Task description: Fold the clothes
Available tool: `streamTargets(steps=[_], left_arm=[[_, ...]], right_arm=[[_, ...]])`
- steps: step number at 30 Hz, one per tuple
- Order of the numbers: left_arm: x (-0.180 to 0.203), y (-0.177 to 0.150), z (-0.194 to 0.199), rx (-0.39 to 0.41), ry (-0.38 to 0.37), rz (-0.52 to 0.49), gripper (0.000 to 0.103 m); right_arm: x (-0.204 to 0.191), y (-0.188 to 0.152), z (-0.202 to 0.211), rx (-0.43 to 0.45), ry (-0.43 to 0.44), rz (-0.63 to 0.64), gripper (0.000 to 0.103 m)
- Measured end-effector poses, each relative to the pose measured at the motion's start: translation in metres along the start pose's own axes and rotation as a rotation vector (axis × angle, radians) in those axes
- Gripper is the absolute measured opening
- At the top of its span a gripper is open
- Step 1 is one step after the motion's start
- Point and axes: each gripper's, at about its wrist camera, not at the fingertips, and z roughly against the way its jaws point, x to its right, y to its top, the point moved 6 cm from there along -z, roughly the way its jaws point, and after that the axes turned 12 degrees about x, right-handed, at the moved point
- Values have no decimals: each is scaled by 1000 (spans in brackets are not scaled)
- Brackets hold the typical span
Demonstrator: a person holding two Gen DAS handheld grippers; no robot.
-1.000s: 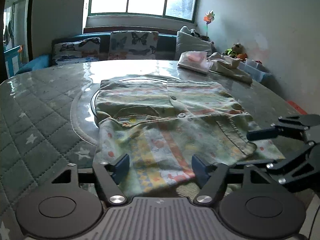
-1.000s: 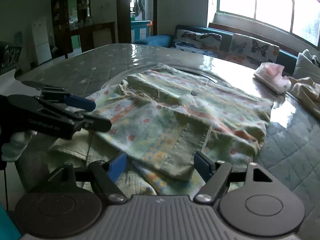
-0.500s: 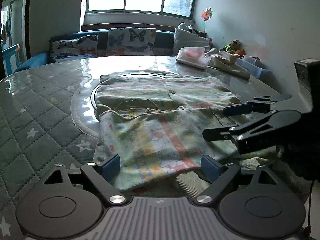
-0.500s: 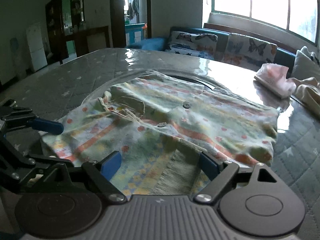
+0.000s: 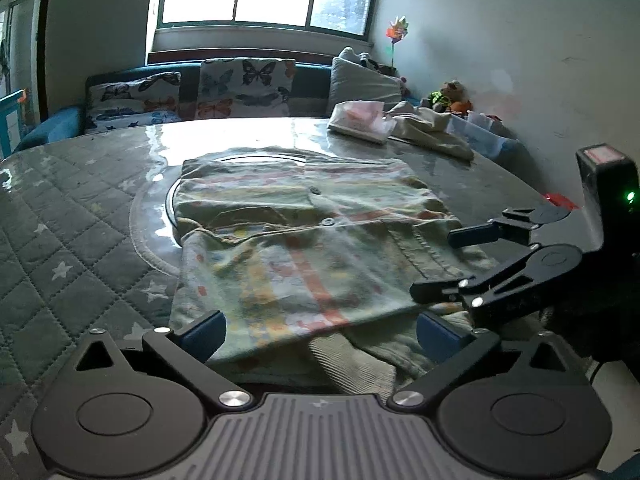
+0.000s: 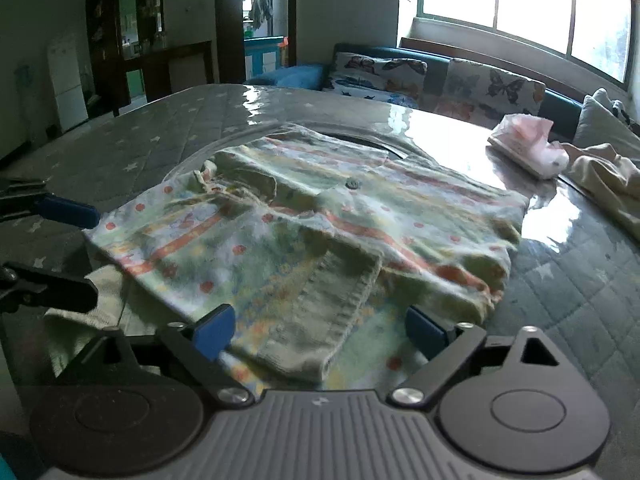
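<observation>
Shirt point(image 5: 304, 248) laid flat on desk point(image 5: 80, 216). Left gripper point(image 5: 320, 334) and right gripper point(image 6: 318, 330) held open at shirt's near hem.

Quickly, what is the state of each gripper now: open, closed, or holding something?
Left gripper: open, holding nothing, at the near hem of the patterned shirt.
Right gripper: open, holding nothing, over the shirt's folded sleeve.

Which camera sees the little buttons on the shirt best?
The left wrist view. It looks straight up the shirt, and two buttons show along the front, an upper button and a lower button. The right wrist view sees the shirt from the side, and only one button shows clearly.
</observation>
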Motion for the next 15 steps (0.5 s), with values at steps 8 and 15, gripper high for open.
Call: streamTargets(steps=[8, 15], left_arm=[[2, 6, -1, 4, -11, 15, 103], [6, 16, -16, 13, -53, 25, 103]], right_arm=[[12, -2, 10, 3, 15, -33, 101], [58, 19, 3, 22, 4, -133, 101]])
